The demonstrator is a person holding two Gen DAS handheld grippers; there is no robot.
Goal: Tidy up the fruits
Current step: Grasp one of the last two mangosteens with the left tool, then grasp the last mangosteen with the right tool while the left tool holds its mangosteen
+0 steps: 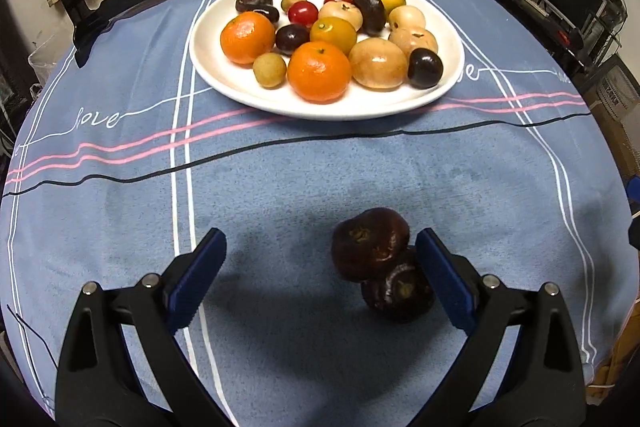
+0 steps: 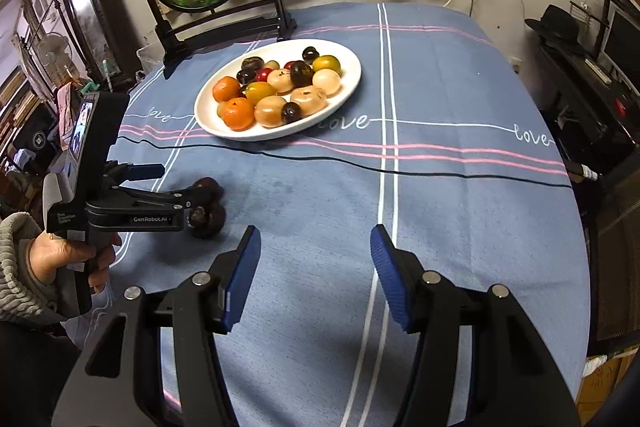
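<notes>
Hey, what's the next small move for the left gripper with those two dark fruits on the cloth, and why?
Probably back the left gripper away a little. Its fingers are wide open, and the two dark brown round fruits lie together on the blue tablecloth by its right finger, apparently resting there. More dark fruits wait on the white oval plate.

Your left claw (image 1: 320, 259) and right claw (image 2: 316, 267) show matt black plastic arms with bright metal pins, and their pads (image 1: 444, 279) are blue and finely ribbed. The desk wears a blue cloth (image 1: 280, 179), matt and slightly napped, with printed lines. The plate (image 1: 452, 67) looks like glossy white glazed ceramic. The two dark fruits (image 1: 372, 247) by your left claw have a shiny, wrinkled skin; the oranges (image 1: 319, 71) are finely dimpled with a soft sheen.
</notes>
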